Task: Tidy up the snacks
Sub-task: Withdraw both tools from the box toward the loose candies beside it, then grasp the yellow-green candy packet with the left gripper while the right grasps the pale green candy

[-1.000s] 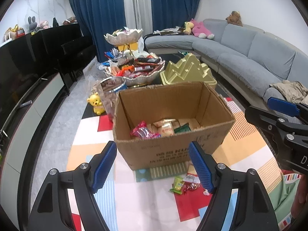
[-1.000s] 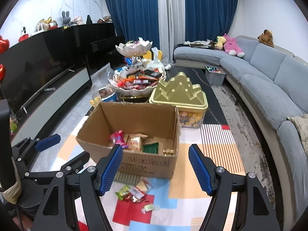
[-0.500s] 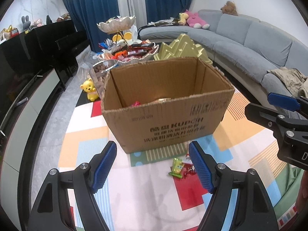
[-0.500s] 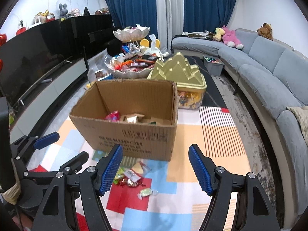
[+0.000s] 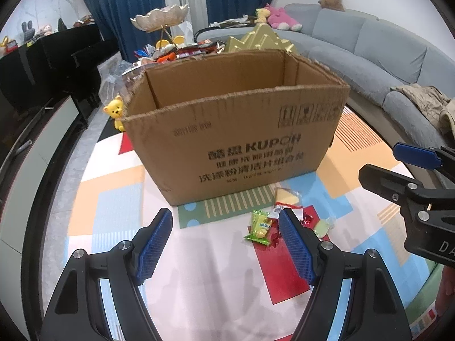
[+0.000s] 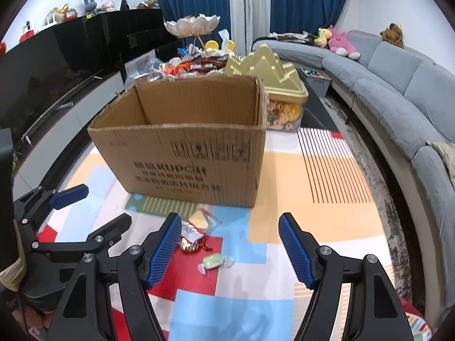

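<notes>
An open brown cardboard box (image 5: 236, 145) (image 6: 182, 159) stands on a colourful play mat. Loose snacks lie in front of it: a green packet (image 5: 259, 227), a yellow wedge in clear wrap (image 5: 287, 197) (image 6: 200, 219), red foil candies (image 6: 193, 245) and a pale green wrapped candy (image 5: 322, 228) (image 6: 213, 261). My left gripper (image 5: 226, 245) hangs open low over the mat, just left of the green packet, holding nothing. My right gripper (image 6: 230, 248) is open too, above the pale green candy, with nothing between its blue pads. The box's inside is hidden from both views.
Behind the box stand a tiered dish piled with snacks (image 6: 196, 62), a gold mountain-shaped tin (image 6: 270, 71) and a yellow bear toy (image 5: 115, 112). A grey sofa (image 6: 398, 85) curves along the right; a black TV cabinet (image 5: 31, 85) runs along the left.
Both grippers have sunk toward the mat. The box now looms higher and its contents have dropped out of sight, while the loose snacks in front have come closer. Neither gripper's opening changed.
</notes>
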